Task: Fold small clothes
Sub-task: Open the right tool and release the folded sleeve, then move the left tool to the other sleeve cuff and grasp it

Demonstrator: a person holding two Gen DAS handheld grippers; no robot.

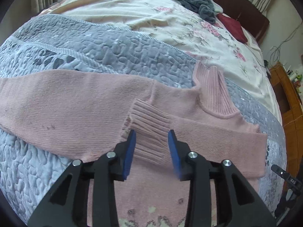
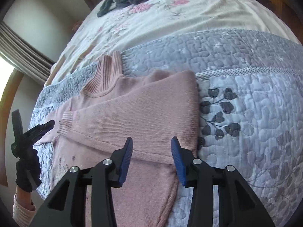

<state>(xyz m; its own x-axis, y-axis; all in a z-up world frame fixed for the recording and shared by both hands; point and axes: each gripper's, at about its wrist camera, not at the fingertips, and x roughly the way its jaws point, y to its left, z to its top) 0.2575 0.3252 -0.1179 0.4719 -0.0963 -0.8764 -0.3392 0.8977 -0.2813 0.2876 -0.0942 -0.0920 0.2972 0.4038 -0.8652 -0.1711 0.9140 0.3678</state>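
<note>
Both jaws stand parted with nothing between the blue pads: the left gripper (image 1: pixel 152 138) hovers over a ribbed cuff at lower centre of its view, and the right gripper (image 2: pixel 151 145) hovers over the folded sleeve at lower centre of its own.

Filling both views is the bed (image 1: pixel 132 15) with its cream floral sheet, and across it lies a grey-blue quilted bedspread with dark leaf prints (image 2: pixel 246 113). On the bedspread, mid-frame, the pink knitted turtleneck sweater (image 1: pixel 75 109) lies flat, collar pointing up-frame, one sleeve folded across the chest.

Well apart, at the top of the frame, a dark grey fluffy garment (image 1: pixel 193 0) sits beside a dark red cloth (image 1: pixel 233 26) near the brown headboard (image 1: pixel 246 5).

In the right wrist view, a black-gloved hand (image 2: pixel 26 172) grips the left gripper's handle at far left.
</note>
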